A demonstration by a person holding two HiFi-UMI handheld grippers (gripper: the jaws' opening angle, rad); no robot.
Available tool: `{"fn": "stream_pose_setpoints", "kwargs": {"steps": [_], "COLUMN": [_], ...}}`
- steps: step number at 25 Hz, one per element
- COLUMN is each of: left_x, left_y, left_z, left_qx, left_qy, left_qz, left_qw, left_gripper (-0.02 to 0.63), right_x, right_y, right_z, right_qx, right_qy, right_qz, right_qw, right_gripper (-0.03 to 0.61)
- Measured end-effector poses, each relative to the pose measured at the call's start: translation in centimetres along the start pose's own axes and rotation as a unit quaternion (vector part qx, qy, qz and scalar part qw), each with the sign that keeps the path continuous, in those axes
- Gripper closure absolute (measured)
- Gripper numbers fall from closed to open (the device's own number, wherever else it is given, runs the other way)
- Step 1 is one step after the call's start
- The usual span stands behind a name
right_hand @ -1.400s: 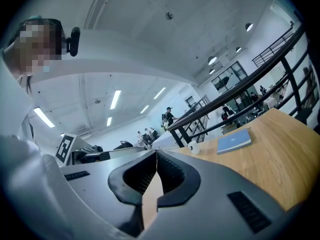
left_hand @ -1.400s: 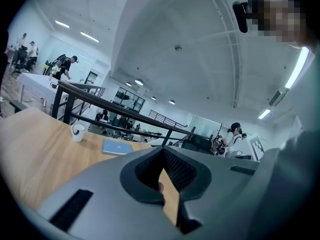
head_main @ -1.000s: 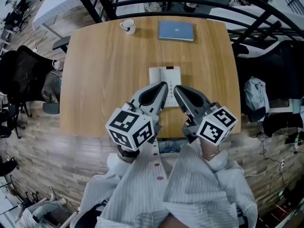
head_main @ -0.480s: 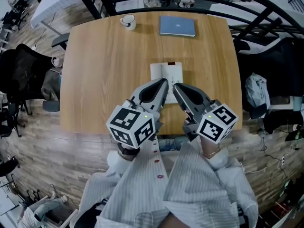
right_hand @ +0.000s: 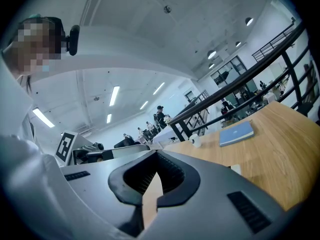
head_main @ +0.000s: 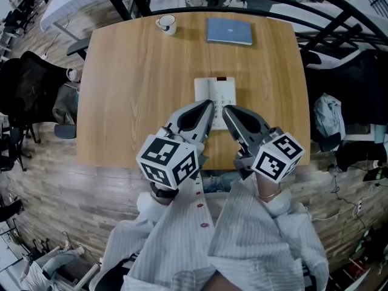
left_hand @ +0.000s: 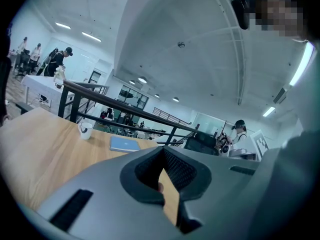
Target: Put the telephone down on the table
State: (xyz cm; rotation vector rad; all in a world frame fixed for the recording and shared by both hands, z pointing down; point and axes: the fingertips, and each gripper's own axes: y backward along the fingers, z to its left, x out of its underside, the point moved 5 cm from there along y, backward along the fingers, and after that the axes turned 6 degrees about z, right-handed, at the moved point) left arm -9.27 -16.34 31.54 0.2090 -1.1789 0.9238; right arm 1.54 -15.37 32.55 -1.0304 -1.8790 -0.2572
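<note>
**Wood bench (head_main: 133, 90): telephone (head_main: 216, 94) at centre, 2 grippers empty**

The white telephone lies flat mid-bench, with a mug (head_main: 165, 23) and a book (head_main: 229, 31) at the far edge. The left gripper (head_main: 208, 109) and right gripper (head_main: 228, 112) hover at its near end, jaws closed on nothing. It looks like light, stiff, slippery plastic, so grip across its narrow sides.

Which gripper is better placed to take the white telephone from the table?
Left, but only narrowly. Both grippers are shut and empty at the telephone's near end; the left gripper seems to overlap it slightly more than the right gripper.
</note>
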Motion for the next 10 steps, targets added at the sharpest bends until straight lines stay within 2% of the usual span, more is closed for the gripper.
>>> {"fn": "stream_pose_setpoints", "kwargs": {"steps": [10], "left_x": [-0.04], "left_y": [0.37], "left_z": [0.33], "left_qx": [-0.009], "left_qy": [-0.001], "left_qz": [-0.001], "left_qw": [1.0000], "left_gripper": [0.604], "right_x": [0.31], "right_y": [-0.74], "right_z": [0.46], "right_qx": [-0.012], "right_qy": [0.000], "right_qz": [0.011], "right_qw": [1.000], "right_gripper": [0.545]}}
